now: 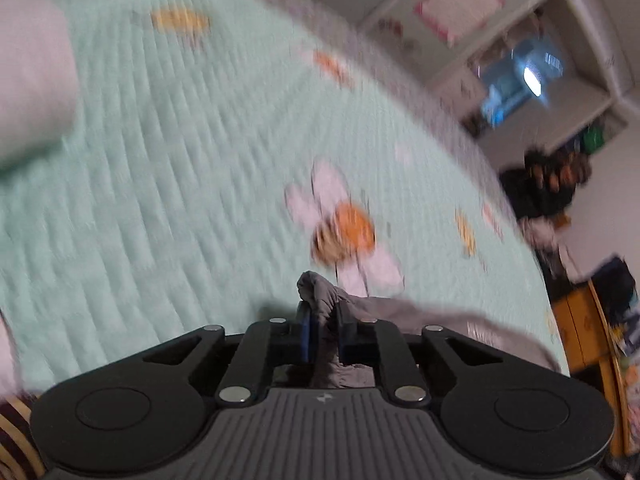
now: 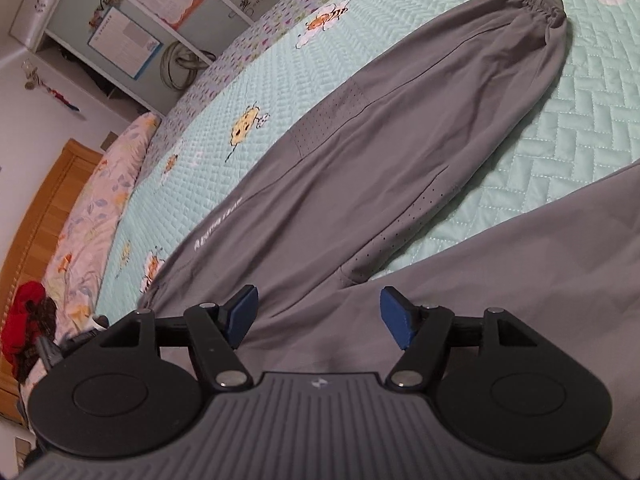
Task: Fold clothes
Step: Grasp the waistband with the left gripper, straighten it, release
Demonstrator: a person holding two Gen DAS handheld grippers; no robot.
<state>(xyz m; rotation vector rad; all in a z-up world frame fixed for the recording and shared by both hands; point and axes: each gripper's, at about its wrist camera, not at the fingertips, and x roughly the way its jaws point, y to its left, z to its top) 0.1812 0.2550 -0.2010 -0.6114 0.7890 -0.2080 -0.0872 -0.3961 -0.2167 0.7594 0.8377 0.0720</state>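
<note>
Closest in the left wrist view, the left gripper [image 1: 323, 330] has its jaws pressed together on a bunched fold of the grey trousers [image 1: 320, 292], whose cloth pokes up between the blue pads [image 1: 306, 332] and trails off to the right over the mint quilted bedspread [image 1: 160, 160]. That view is blurred; beyond the pinch lies a printed flower with an orange centre [image 1: 344, 232], and further off a white shelf unit [image 1: 520, 40] stands by the wall.

In the right wrist view, the right gripper [image 2: 318, 316] hovers with its jaws spread wide and nothing between them, just above the grey fabric. One trouser leg [image 2: 400, 128] stretches away flat across the bedspread to its elastic cuff [image 2: 536, 0]. At the far left edge lies a floral pillow [image 2: 112, 184], with a wooden headboard [image 2: 48, 208] behind it.
</note>
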